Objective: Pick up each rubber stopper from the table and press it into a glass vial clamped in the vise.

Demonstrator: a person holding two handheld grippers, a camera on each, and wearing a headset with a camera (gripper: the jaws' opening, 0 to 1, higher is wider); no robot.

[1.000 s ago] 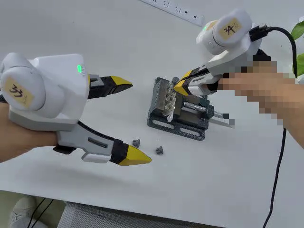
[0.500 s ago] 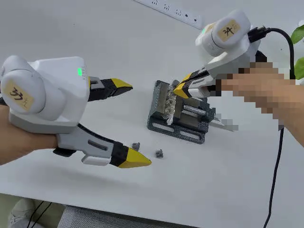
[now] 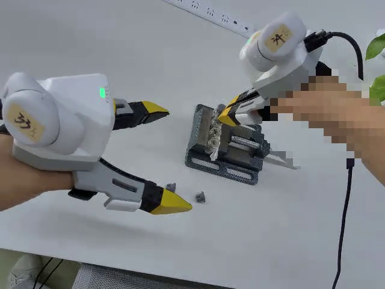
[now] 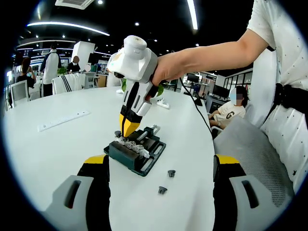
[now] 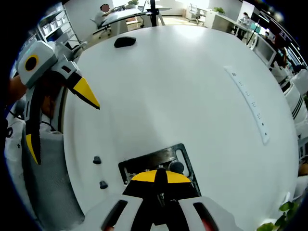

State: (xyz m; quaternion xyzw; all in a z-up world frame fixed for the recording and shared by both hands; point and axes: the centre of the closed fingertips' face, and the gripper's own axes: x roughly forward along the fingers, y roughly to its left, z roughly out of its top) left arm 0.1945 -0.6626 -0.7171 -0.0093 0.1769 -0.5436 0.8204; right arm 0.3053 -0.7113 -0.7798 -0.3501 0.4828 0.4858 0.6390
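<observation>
While bare tabletop [image 3: 120, 48] spreads round the vise [image 3: 224, 166], its screw pointing right, the right gripper [image 3: 227, 116] sits closed over upright vials [image 3: 213, 133] and the left gripper [image 3: 175, 159] gapes.

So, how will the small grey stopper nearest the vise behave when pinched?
The stopper looks tiny beside the vise, so it is probably very light and easy to flick away. It seems to rest on a flat end, so it likely will not roll unless tipped. Being rubber, it should give slightly rather than slip.
</observation>
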